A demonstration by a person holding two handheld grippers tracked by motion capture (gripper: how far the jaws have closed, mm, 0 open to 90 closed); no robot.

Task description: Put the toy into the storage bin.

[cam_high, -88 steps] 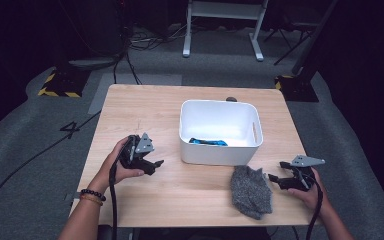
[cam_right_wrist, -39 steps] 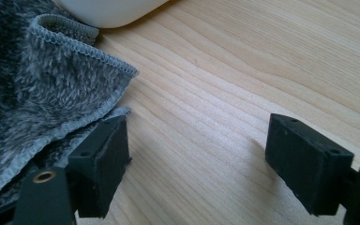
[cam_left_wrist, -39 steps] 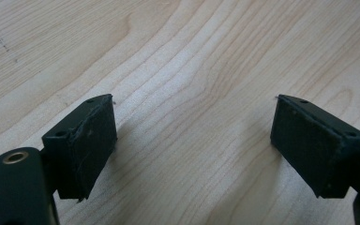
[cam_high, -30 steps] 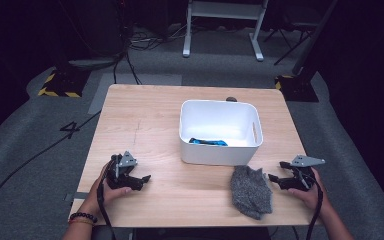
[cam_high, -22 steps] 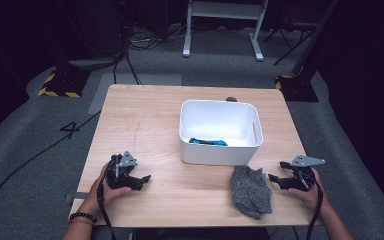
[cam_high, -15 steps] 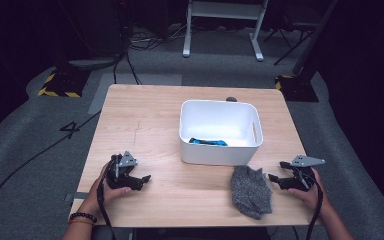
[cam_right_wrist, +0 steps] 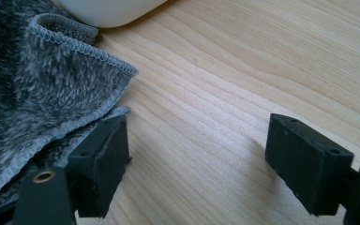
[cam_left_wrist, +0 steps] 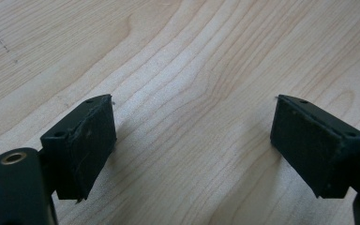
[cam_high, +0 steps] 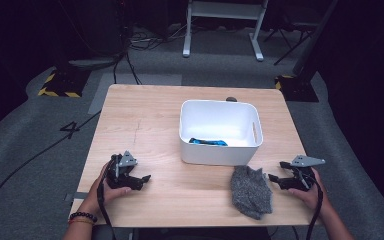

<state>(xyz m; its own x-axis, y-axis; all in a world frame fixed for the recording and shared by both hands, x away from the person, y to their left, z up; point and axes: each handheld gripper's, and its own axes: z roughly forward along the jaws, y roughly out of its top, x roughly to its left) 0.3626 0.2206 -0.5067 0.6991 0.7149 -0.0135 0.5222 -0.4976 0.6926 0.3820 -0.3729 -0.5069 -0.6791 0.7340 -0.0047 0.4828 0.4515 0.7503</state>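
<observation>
Both grippers empty, jaws apart: right gripper (cam_high: 276, 178) beside the cloth (cam_high: 250, 191) lying before the bin (cam_high: 220, 152), so we nip its hemmed edge low, left gripper (cam_high: 143, 179) resting clear.

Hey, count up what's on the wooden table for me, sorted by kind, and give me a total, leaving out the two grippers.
White plastic bin: 1
Grey fuzzy cloth, lying in front of the bin: 1
Blue item inside the bin, too small to identify: 1
Total: 3
</observation>
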